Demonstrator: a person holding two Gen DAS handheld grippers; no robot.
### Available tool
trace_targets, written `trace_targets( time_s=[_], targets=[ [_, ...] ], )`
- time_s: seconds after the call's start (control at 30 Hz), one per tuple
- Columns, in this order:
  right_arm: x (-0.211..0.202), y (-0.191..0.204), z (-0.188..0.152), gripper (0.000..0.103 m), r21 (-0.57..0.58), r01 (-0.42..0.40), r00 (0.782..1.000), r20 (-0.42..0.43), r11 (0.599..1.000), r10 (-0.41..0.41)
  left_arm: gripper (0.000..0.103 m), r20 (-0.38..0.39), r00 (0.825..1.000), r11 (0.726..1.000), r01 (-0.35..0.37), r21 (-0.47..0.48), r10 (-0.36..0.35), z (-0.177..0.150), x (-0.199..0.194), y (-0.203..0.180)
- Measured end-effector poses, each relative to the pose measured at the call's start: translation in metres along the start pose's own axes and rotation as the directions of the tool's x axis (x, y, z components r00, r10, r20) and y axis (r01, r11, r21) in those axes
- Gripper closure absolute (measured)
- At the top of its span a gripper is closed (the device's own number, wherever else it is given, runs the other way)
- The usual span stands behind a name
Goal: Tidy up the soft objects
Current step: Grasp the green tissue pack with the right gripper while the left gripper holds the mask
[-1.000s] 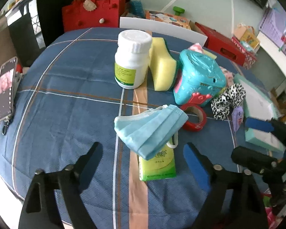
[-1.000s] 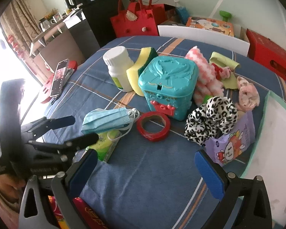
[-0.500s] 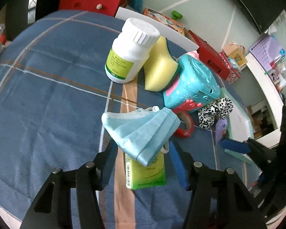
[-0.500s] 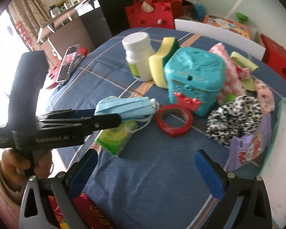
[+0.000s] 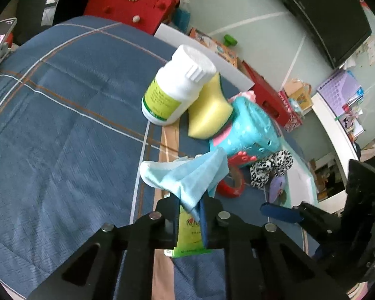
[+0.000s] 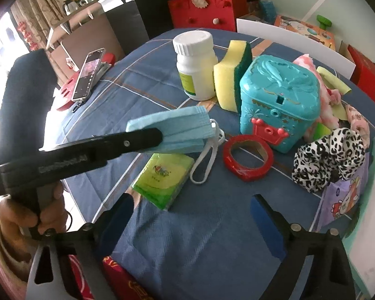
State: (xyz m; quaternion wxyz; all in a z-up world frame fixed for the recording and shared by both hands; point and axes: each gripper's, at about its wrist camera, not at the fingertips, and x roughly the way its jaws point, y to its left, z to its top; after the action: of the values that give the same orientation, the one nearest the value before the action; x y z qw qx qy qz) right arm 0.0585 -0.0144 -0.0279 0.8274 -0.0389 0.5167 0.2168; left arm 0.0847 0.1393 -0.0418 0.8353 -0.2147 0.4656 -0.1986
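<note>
- Your right gripper [image 6: 190,222] sits nearest, its blue-padded jaws spread wide and closing a little, nothing between them but the blue plaid cloth of the table [image 6: 212,245].
- Just ahead of it lies the flat green tissue pack [image 6: 163,181], resting on the cloth.
- Your left gripper [image 5: 189,208] has its jaws pressed together, pinching the folded pale-blue face mask [image 5: 187,177] by its near edge.
- From the right wrist view the mask [image 6: 177,131] hangs off the black fingers above the tissue pack, its white ear loop [image 6: 205,162] dangling down to the cloth.
- Right of the mask, the red tape ring [image 6: 248,158] lies flat, and the black-and-white spotted scrunchie [image 6: 330,158] sits further right.
- Behind those stands the teal plastic box with a red crown [image 6: 277,102].
- Farthest back, the yellow sponge with a green scouring side [image 6: 231,76] leans between the box and the white pill bottle with a yellow-green label [image 6: 196,66].
</note>
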Motion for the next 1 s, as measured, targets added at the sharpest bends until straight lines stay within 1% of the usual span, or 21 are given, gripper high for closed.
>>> trace_targets(
  time_s=[0.03, 0.1, 0.2, 0.33, 0.43, 0.5, 0.63, 0.73, 0.8, 0.87, 1.0],
  targets=[
    [0.003, 0.002, 0.001, 0.011, -0.001, -0.002, 1.000, -0.009, 1.000, 0.002, 0.091, 0.007, 1.000, 1.000, -0.003, -0.001, 0.003, 0.000, -0.002, 0.000],
    [0.007, 0.006, 0.001, 0.018, -0.007, 0.001, 1.000, -0.021, 1.000, -0.001, 0.091, 0.034, 0.999, 1.000, -0.028, 0.006, 0.028, -0.002, -0.010, 0.001],
    [0.015, 0.013, 0.002, 0.020, -0.023, 0.005, 0.999, -0.043, 1.000, -0.006, 0.092, 0.085, 0.995, 0.998, -0.061, 0.014, 0.060, -0.003, -0.026, 0.003],
    [0.026, 0.026, 0.003, 0.025, -0.055, 0.010, 0.998, -0.069, 0.998, -0.014, 0.092, 0.134, 0.978, 0.987, -0.163, 0.013, 0.160, -0.004, -0.041, 0.013],
    [0.033, 0.035, 0.002, 0.026, -0.091, 0.027, 0.996, -0.087, 0.995, -0.035, 0.092, 0.143, 0.971, 0.981, -0.196, -0.002, 0.194, -0.006, -0.046, 0.022],
    [0.036, 0.039, 0.001, 0.028, -0.108, 0.031, 0.994, -0.099, 0.994, -0.042, 0.091, 0.139, 0.964, 0.974, -0.226, -0.008, 0.225, -0.008, -0.045, 0.028],
    [0.040, 0.045, 0.001, 0.028, -0.132, 0.038, 0.993, -0.107, 0.990, -0.053, 0.091, 0.129, 0.951, 0.959, -0.282, -0.018, 0.282, -0.010, -0.043, 0.040],
    [0.043, 0.047, 0.005, 0.028, -0.133, 0.034, 0.993, -0.108, 0.991, -0.049, 0.091, 0.102, 0.948, 0.953, -0.302, -0.019, 0.303, -0.013, -0.036, 0.047],
    [0.045, 0.048, 0.007, 0.028, -0.134, 0.031, 0.993, -0.111, 0.991, -0.046, 0.091, 0.089, 0.951, 0.955, -0.296, -0.019, 0.297, -0.017, -0.032, 0.051],
    [0.049, 0.049, 0.008, 0.028, -0.132, 0.042, 0.991, -0.122, 0.990, -0.058, 0.091, 0.088, 0.952, 0.956, -0.292, -0.017, 0.292, -0.018, -0.031, 0.051],
    [0.054, 0.046, 0.013, 0.029, -0.113, 0.041, 0.990, -0.132, 0.993, -0.056, 0.091, 0.095, 0.954, 0.959, -0.284, -0.004, 0.283, -0.018, -0.031, 0.048]
  ],
)
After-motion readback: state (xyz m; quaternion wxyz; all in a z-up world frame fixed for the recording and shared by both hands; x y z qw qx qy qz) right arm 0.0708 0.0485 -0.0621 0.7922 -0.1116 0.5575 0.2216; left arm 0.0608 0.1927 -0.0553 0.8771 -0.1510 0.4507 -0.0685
